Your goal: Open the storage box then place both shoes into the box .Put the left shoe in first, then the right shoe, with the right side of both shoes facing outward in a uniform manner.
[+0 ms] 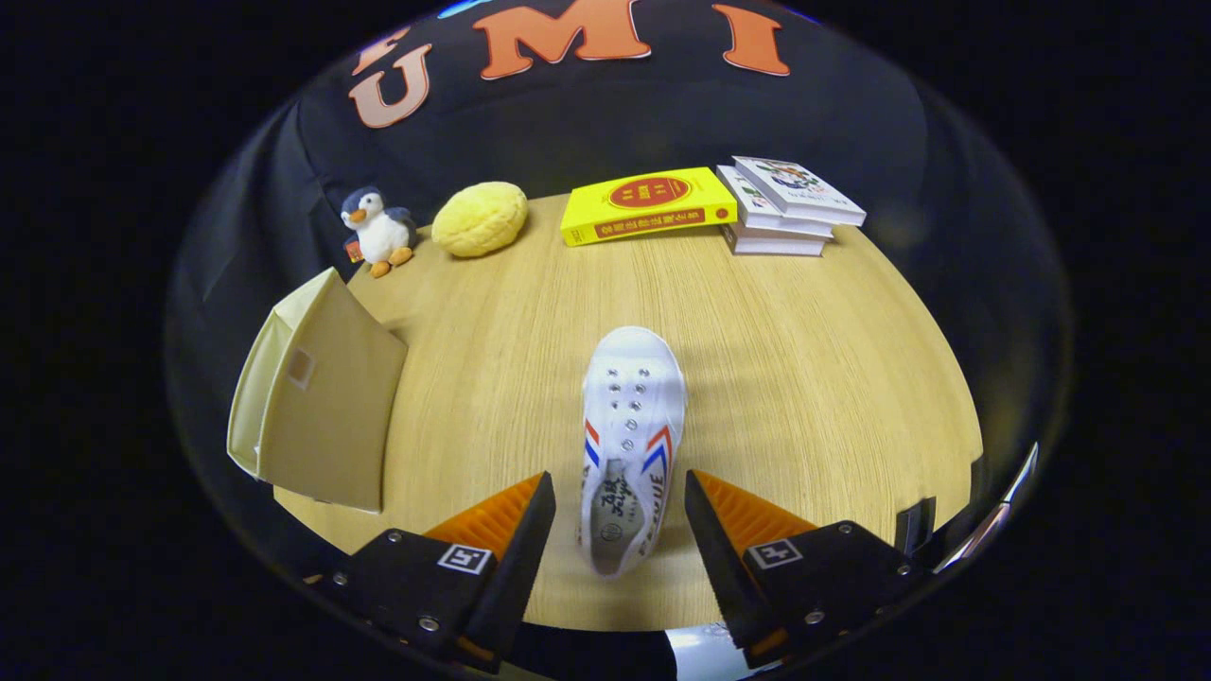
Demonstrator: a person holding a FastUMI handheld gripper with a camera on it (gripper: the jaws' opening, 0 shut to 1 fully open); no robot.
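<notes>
The gripper (620,497) hangs spread wide, fingers straddling the heel of the white shoe (629,445), toe pointing to twelve o'clock. The storage box (317,402) waits at nine o'clock, apparently open, though that's hard to confirm. Best squeeze evenly across the heel collar, staying low.

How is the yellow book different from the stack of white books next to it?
The yellow book is one thick volume with a yellow cover; the white books are several thinner ones piled up. The yellow book lies flat on the table; the top white book sits askew on the pile. Both lie at the table's far edge, beyond the shoe, which sits between the open fingers of the hand-held gripper.
</notes>
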